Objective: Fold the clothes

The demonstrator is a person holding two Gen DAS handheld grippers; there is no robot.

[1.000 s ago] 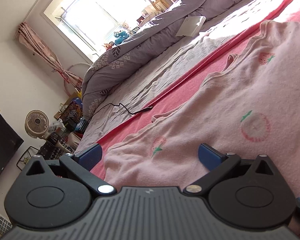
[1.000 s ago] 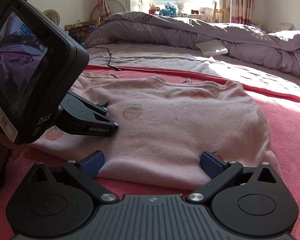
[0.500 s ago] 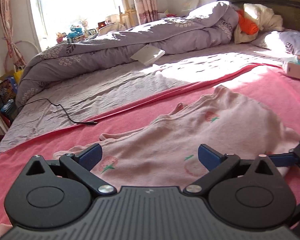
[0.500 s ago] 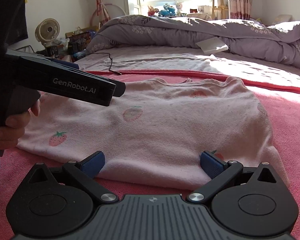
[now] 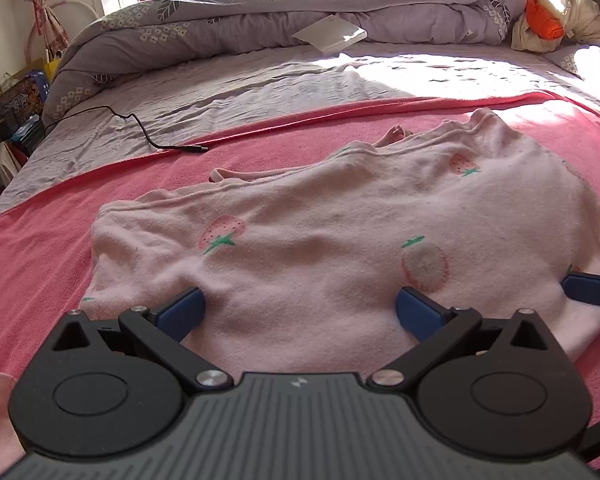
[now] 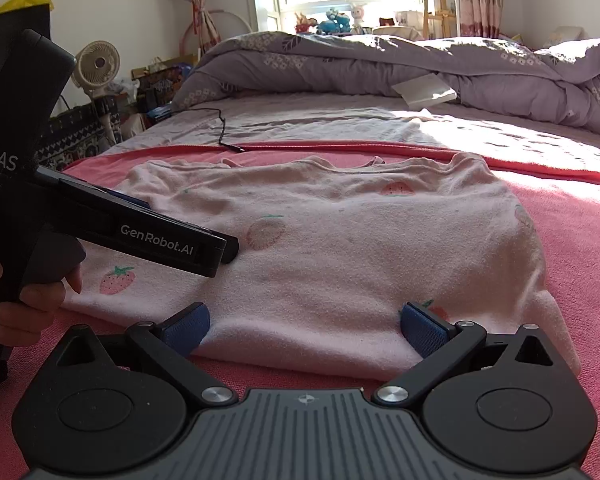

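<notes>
A pale pink top with strawberry prints (image 5: 340, 232) lies folded flat on a pink blanket (image 5: 40, 248); it also shows in the right wrist view (image 6: 360, 248). My left gripper (image 5: 300, 308) is open, its blue pads spread over the top's near edge. My right gripper (image 6: 306, 324) is open, its pads at the top's near folded edge. The left gripper's body (image 6: 140, 232) shows in the right wrist view, hovering over the top's left side. A blue fingertip of the right gripper (image 5: 592, 288) shows at the right edge of the left wrist view.
A rumpled lilac quilt (image 5: 300, 8) with a white booklet (image 5: 330, 34) lies at the far side of the bed. A black cable (image 5: 148, 136) lies on the grey sheet. A fan (image 6: 96, 64) and clutter stand by the window. Orange and cream clothes (image 5: 548, 20) lie at the headboard.
My left gripper has swung from a tilted view along the bed to level, facing the top, and has drawn back to its near edge. The right gripper has barely moved.
</notes>
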